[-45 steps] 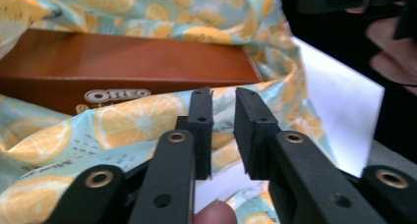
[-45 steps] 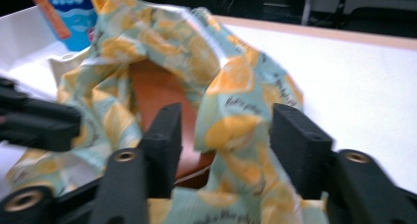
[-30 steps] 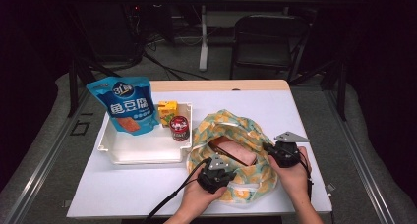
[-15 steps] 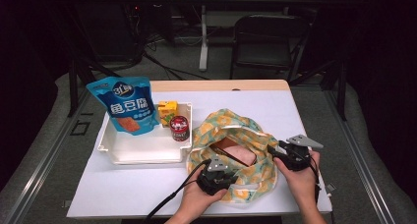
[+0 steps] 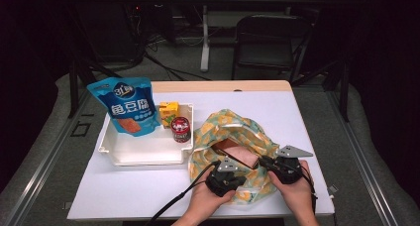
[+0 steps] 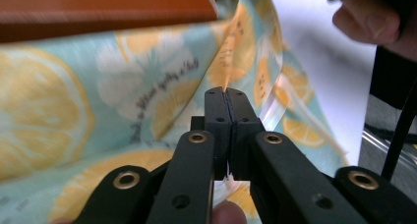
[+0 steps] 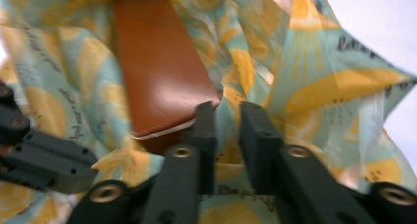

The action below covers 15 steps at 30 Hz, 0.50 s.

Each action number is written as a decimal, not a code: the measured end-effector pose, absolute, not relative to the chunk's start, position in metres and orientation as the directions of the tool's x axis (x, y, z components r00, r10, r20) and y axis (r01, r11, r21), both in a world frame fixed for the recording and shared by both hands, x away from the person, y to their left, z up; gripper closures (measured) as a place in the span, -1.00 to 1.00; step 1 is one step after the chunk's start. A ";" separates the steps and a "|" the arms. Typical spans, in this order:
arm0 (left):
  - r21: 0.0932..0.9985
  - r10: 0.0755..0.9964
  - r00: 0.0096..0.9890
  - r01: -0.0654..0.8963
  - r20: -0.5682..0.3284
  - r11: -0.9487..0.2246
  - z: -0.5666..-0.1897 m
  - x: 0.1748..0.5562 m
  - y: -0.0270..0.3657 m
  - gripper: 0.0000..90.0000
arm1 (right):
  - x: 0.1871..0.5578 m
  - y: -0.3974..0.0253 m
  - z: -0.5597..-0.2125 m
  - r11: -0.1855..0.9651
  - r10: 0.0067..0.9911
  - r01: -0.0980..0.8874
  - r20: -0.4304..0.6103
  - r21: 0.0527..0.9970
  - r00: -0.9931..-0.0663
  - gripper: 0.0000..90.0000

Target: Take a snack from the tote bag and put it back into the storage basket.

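Hand-held gripper (image 6: pixel 227 94) pinches lemon-print bag (image 6: pixel 74 116) rim

Open lemon-print bag (image 5: pixel 233 137), brown box (image 5: pixel 237 154) inside

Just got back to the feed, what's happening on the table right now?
A person works a lemon-print bag with both grippers. The left gripper is shut on the bag's near edge; the right gripper has cloth between its slightly parted jaws. A brown box lies inside the bag. A white tray beside it holds a blue pouch, a can and a small carton.
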<state>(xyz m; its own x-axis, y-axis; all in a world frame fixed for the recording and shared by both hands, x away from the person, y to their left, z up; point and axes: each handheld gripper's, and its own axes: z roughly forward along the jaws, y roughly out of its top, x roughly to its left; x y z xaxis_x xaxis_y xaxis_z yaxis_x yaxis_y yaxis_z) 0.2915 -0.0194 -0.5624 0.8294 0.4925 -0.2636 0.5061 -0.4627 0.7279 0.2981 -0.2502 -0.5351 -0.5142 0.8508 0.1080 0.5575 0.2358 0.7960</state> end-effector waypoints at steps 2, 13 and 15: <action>0.712 0.504 0.818 0.527 -0.278 -0.464 -0.567 0.293 -0.021 1.00 | 0.301 -0.252 -0.539 0.232 0.863 0.580 0.110 0.781 -0.494 0.99; 0.848 0.552 0.811 0.421 -0.194 -0.321 -0.533 0.293 -0.005 0.58 | 0.303 -0.251 -0.552 0.276 0.861 0.634 0.108 0.723 -0.497 1.00; 0.841 0.574 0.799 0.429 -0.183 -0.330 -0.535 0.299 -0.005 0.38 | 0.302 -0.251 -0.552 0.268 0.858 0.629 0.116 0.729 -0.500 1.00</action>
<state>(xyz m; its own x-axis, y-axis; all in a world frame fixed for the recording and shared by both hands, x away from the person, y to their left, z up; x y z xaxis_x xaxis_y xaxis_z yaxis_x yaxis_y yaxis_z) 0.2987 -0.0047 -0.5349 0.7986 0.5735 -0.1826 0.4292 -0.3299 0.8408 0.3022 -0.2508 -0.5515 -0.5001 0.8582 0.1159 0.6294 0.2683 0.7293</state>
